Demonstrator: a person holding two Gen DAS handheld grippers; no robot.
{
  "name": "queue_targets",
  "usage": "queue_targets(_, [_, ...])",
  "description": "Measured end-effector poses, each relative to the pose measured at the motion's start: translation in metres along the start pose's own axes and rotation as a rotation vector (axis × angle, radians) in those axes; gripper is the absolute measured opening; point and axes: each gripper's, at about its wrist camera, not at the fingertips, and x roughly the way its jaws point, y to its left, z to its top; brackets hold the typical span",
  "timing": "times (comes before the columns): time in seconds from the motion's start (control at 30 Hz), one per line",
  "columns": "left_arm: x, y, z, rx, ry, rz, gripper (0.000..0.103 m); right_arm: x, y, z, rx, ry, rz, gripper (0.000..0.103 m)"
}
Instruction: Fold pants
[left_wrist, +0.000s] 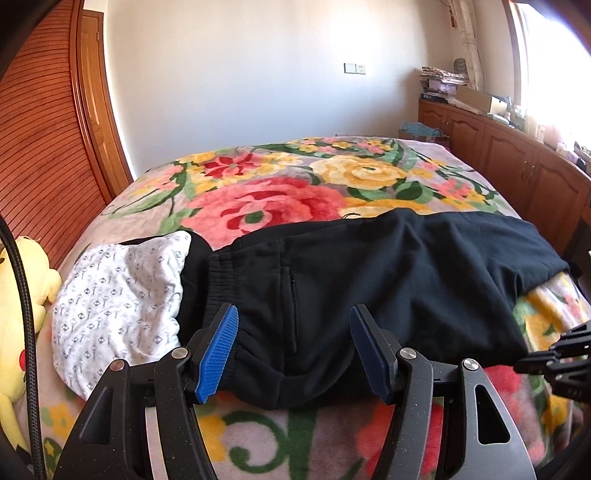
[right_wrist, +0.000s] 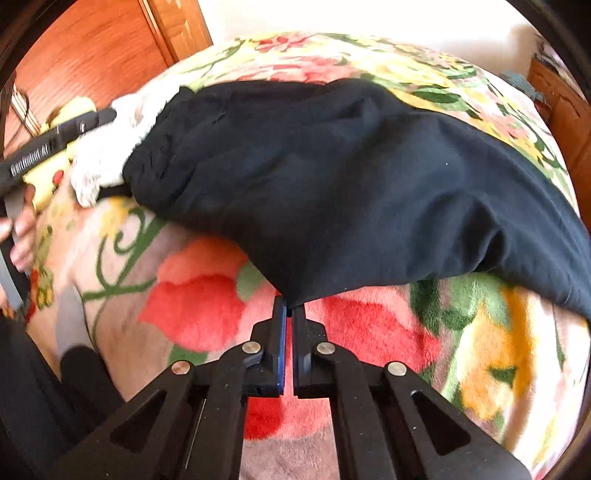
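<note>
Right gripper (right_wrist: 289, 308) is pinching the pants (right_wrist: 332, 184) edge; left gripper (left_wrist: 291, 332) sits spread wide over the waistband (left_wrist: 221, 280).

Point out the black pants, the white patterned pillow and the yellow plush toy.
black fabric pants (left_wrist: 388, 266), left wrist view, mid-leg.
white patterned pillow (left_wrist: 118, 295), left wrist view, centre of its top.
yellow plush toy (left_wrist: 22, 280), left wrist view, body.

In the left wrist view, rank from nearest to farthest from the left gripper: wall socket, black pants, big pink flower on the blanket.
1. Black pants: right at the left gripper, lying between its open fingers.
2. Big pink flower: mid-bed, beyond the pants.
3. Wall socket: on the far wall.
</note>
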Motion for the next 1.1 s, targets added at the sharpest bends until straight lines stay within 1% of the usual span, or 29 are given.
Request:
queue_targets(0.07, [0.0, 0.005, 0.001, -0.005, -0.005, 0.005, 0.065, 0.0, 0.0, 0.0, -0.003, 0.0, 0.006, 0.002])
queue_targets(0.13, [0.001, 0.012, 0.003, -0.003, -0.005, 0.016, 0.065, 0.001, 0.004, -0.002, -0.018, 0.013, -0.006, 0.002])
queue_targets(0.2, [0.003, 0.022, 0.002, 0.0, 0.008, 0.009, 0.065, 0.001, 0.006, -0.004, -0.024, 0.018, -0.005, 0.002])
queue_targets(0.23, [0.005, 0.027, 0.002, 0.001, 0.016, 0.011, 0.065, 0.0, 0.006, -0.003, -0.025, 0.013, -0.016, 0.002])
queue_targets(0.3, [0.008, 0.036, 0.001, 0.0, 0.034, 0.012, 0.065, -0.006, 0.005, -0.001, -0.014, -0.011, -0.006, 0.003])
queue_targets(0.37, [0.01, 0.042, 0.0, 0.011, 0.051, 0.025, 0.065, -0.015, 0.004, 0.002, -0.013, -0.051, -0.03, 0.004])
queue_targets(0.43, [0.012, 0.047, -0.002, 0.036, 0.064, 0.028, 0.065, -0.018, 0.0, 0.004, 0.005, -0.072, -0.034, 0.012])
queue_targets(0.47, [0.012, 0.049, -0.003, 0.051, 0.07, 0.031, 0.065, -0.019, -0.002, 0.006, 0.014, -0.081, -0.043, 0.014])
queue_targets(0.53, [0.011, 0.055, -0.006, 0.074, 0.082, 0.028, 0.065, -0.019, -0.003, 0.008, 0.02, -0.094, -0.045, 0.022])
queue_targets(0.57, [0.011, 0.059, -0.008, 0.08, 0.091, 0.026, 0.065, -0.018, -0.003, 0.01, 0.022, -0.102, -0.037, 0.024])
queue_targets(0.67, [0.012, 0.069, -0.015, 0.089, 0.11, 0.039, 0.065, -0.013, 0.007, 0.018, 0.003, -0.118, -0.028, 0.037])
queue_targets(0.7, [0.013, 0.073, -0.017, 0.084, 0.117, 0.037, 0.065, -0.011, 0.01, 0.021, -0.001, -0.122, -0.02, 0.05])
queue_targets(0.73, [0.013, 0.078, -0.019, 0.074, 0.122, 0.033, 0.065, -0.009, 0.015, 0.025, -0.008, -0.131, -0.008, 0.057])
queue_targets(0.77, [0.014, 0.083, -0.02, 0.058, 0.122, 0.031, 0.065, -0.007, 0.022, 0.029, -0.019, -0.143, -0.003, 0.057])
queue_targets(0.83, [0.016, 0.091, -0.021, 0.017, 0.123, 0.01, 0.065, -0.001, 0.039, 0.038, -0.054, -0.16, 0.0, 0.062])
queue_targets(0.9, [0.018, 0.095, -0.02, -0.015, 0.121, 0.0, 0.066, 0.008, 0.052, 0.045, -0.069, -0.166, 0.008, 0.062])
queue_targets(1.03, [0.016, 0.101, -0.023, -0.038, 0.099, -0.003, 0.068, 0.031, 0.08, 0.063, -0.078, -0.176, 0.014, 0.062])
queue_targets(1.1, [0.015, 0.1, -0.027, -0.043, 0.1, -0.004, 0.068, 0.045, 0.097, 0.072, -0.086, -0.178, 0.044, 0.062])
